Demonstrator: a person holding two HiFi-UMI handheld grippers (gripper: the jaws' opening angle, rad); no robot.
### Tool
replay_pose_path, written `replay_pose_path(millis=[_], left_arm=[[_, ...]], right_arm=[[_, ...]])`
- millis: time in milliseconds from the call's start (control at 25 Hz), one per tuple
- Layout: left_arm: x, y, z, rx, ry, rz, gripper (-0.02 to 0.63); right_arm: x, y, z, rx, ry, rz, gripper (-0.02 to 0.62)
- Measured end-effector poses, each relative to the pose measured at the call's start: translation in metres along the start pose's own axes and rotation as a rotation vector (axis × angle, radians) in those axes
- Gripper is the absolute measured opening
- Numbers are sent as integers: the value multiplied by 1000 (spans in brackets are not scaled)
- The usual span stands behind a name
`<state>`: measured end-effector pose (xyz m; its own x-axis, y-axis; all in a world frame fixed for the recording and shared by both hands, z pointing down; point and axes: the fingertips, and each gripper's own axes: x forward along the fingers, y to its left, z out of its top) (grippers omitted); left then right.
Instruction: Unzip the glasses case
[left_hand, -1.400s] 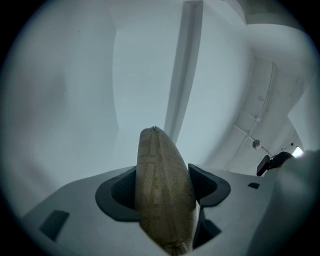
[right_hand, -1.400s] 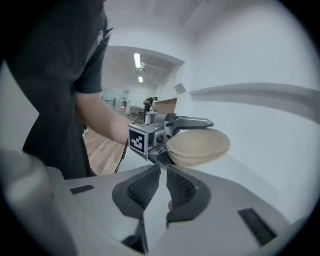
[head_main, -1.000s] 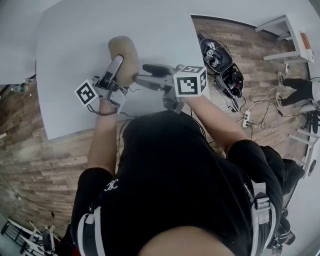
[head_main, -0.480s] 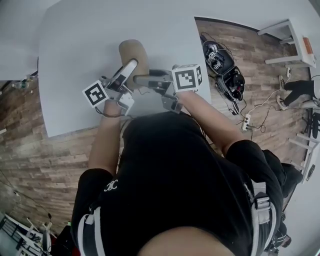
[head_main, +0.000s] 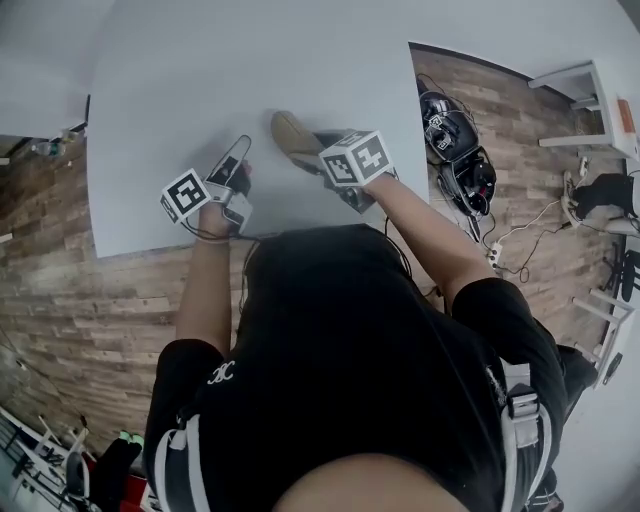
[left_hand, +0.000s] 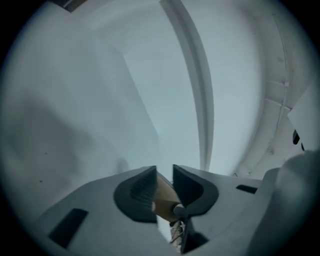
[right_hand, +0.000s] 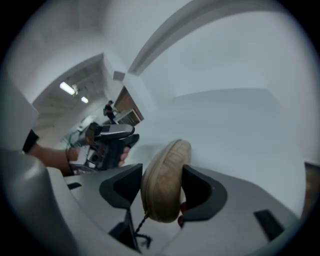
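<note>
The tan oval glasses case (head_main: 292, 138) is low over the white table (head_main: 180, 80), zipped shut as far as I see. My right gripper (head_main: 322, 152) is shut on it: in the right gripper view both pads press the case (right_hand: 165, 180) from the sides, and these jaws have just been closing. My left gripper (head_main: 240, 155) stands apart to the case's left, near the table's front edge. Its jaws (left_hand: 163, 182) have just been closing to a narrow gap, and the case is not between them. A tan bit shows deep at their base; I cannot tell what it is.
The table's front edge (head_main: 200, 240) runs just behind my left hand. On the wooden floor to the right lie dark equipment and cables (head_main: 455, 150). White furniture (head_main: 585, 80) stands further right. The right gripper view shows the left gripper (right_hand: 112, 137) beside the case.
The left gripper has let go of the case and dropped back toward the table's front edge. The right gripper has come down with the case, which now sits lower and more side-on.
</note>
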<state>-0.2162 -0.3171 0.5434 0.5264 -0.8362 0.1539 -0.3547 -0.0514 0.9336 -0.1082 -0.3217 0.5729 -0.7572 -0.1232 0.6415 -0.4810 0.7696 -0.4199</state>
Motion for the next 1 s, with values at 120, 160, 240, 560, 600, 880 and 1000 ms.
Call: replay_pose_path(millis=[120,160,240,560,600,880,1000], left_arm=[[-20,7,1,69,-42,55,2],[-23,3,0,83,-40,45,2],[-27,-3,-4,97,-27,27,2],[-49,6,-7,90,-12,62,2],[-51,8,-7,92,-12,69,2],[-56,15,6,287,-74,244,2],[-52,13,12,371,-78,307,2]], right_arm=[[21,-3,-4,-206,69,-75,249],[27,-2,-4,-245,71,-76,249],[37,1,-1,-297,56,-73,249],[66,10,13,-284,21,2,249],[68,6,11,-285,29,-8,249],[72,-34,-17,-289,15,-189,270],[52,-24,-4,-265,-70,-176,275]])
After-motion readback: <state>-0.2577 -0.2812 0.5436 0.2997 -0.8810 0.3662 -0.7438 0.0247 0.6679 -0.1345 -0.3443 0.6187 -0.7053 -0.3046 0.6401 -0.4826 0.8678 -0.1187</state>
